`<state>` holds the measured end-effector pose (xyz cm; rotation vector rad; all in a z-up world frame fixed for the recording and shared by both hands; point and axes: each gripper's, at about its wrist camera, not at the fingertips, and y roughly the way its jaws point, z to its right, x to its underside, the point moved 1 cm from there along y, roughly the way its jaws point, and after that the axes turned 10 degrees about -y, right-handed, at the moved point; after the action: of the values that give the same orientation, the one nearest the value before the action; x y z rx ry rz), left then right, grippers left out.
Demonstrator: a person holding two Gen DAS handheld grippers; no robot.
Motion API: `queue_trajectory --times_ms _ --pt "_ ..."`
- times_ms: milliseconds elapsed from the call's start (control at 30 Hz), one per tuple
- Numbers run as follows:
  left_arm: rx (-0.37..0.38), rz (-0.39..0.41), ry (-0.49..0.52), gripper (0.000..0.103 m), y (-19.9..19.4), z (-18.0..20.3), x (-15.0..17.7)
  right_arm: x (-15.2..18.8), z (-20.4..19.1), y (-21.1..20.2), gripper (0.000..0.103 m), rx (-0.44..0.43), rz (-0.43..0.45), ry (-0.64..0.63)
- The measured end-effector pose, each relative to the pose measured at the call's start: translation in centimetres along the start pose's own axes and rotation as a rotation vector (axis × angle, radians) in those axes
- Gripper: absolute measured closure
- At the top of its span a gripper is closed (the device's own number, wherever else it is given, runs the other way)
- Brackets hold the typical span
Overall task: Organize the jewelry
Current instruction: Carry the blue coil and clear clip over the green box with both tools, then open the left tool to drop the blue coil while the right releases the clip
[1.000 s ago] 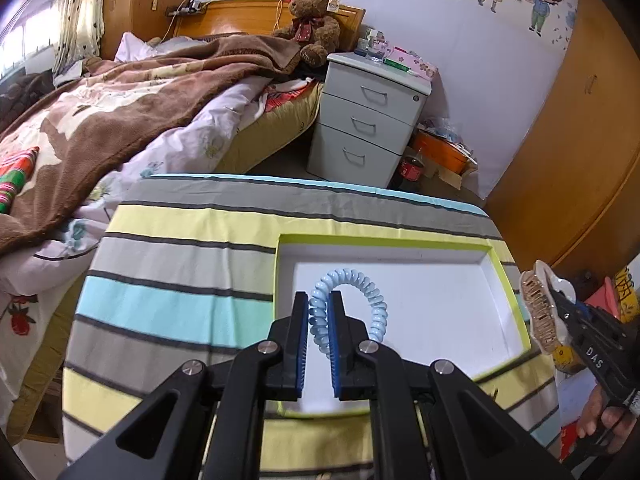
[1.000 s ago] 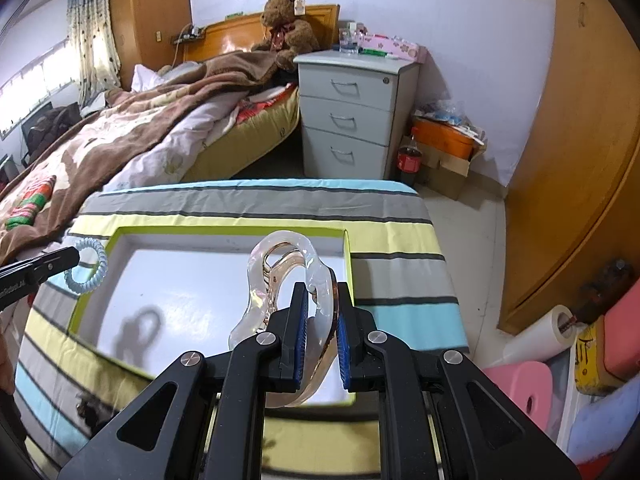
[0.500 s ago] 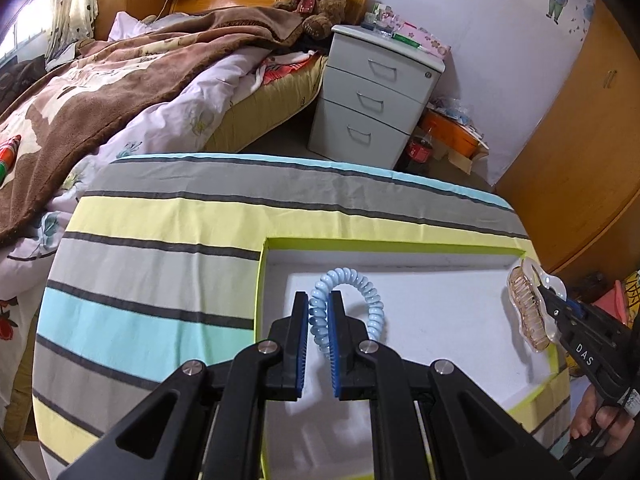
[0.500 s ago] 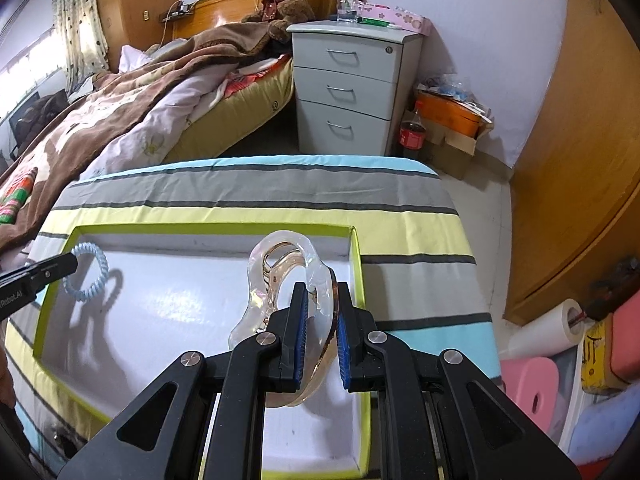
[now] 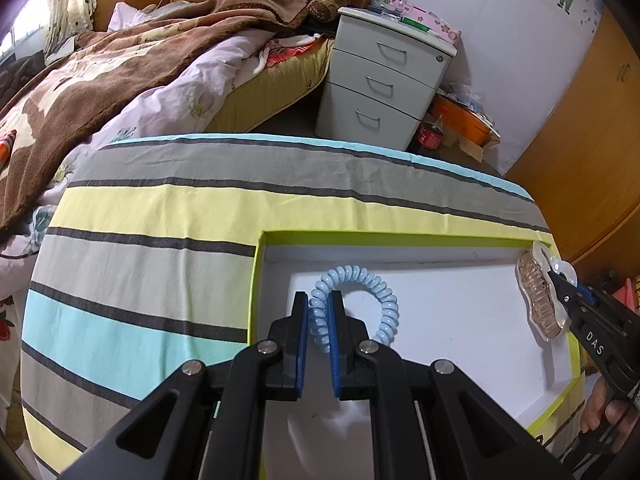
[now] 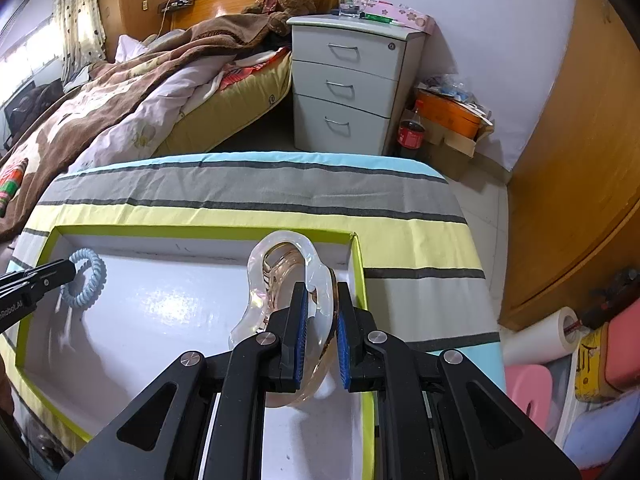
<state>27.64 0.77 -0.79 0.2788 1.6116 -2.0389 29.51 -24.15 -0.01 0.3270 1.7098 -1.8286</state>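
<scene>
My left gripper (image 5: 319,312) is shut on a light blue spiral hair tie (image 5: 372,284) and holds it over the left part of a white tray with a green rim (image 5: 400,236). My right gripper (image 6: 319,300) is shut on a clear pinkish hair claw clip (image 6: 280,256) over the tray's right part (image 6: 200,232). The hair tie (image 6: 90,278) and the left gripper's fingers (image 6: 44,278) show at the left of the right wrist view. The clip (image 5: 540,300) shows at the right of the left wrist view.
The tray lies on a striped cloth-covered table (image 5: 160,220). Behind it stand a bed with a brown blanket (image 5: 100,72), a grey three-drawer nightstand (image 5: 380,80) and a wooden wardrobe (image 6: 580,160). A paper roll (image 6: 540,336) and boxes lie on the floor at right.
Both grippers have moved forward and lower over the tray, each still holding its item. The tray looks closer and larger in both views.
</scene>
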Motion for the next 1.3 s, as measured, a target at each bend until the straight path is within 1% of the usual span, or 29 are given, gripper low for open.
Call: queue_trajectory --times_ms 433,500,567,600,667,700,767,900,1033,1300 --pt "0.0 -0.018 -0.002 0.091 0.4 0.0 -0.2 0.1 -0.2 0.2 0.088 0.014 0.007 -0.015" --pt "0.002 -0.019 -0.007 0.088 0.3 0.1 -0.2 0.1 -0.2 0.1 0.088 0.014 0.01 -0.016" --pt "0.013 -0.018 -0.008 0.081 0.3 0.3 -0.2 0.0 -0.1 -0.1 0.087 0.017 0.019 -0.017" --pt "0.016 -0.018 -0.006 0.079 0.2 0.4 -0.1 -0.1 -0.2 -0.2 0.086 0.022 0.023 -0.018" --pt "0.016 -0.016 0.0 0.071 0.1 0.5 -0.1 -0.2 -0.1 -0.6 0.085 0.022 0.044 -0.019" --pt "0.014 -0.011 0.003 0.069 0.0 0.6 0.0 -0.2 0.0 -0.8 0.084 0.023 0.05 -0.021" --pt "0.013 -0.003 0.003 0.061 -0.4 0.7 0.0 -0.2 0.0 -1.2 0.082 0.023 0.059 -0.021" --pt "0.017 0.005 -0.003 0.059 -1.0 0.6 0.1 -0.3 0.0 -1.8 0.081 0.026 0.07 -0.023" --pt "0.014 0.018 0.004 0.052 -1.9 0.9 0.4 -0.2 -0.1 -2.7 0.08 0.025 0.083 -0.017" --pt "0.027 0.06 0.01 0.049 -5.1 1.0 1.5 1.0 -0.2 -6.2 0.08 0.022 0.137 0.002"
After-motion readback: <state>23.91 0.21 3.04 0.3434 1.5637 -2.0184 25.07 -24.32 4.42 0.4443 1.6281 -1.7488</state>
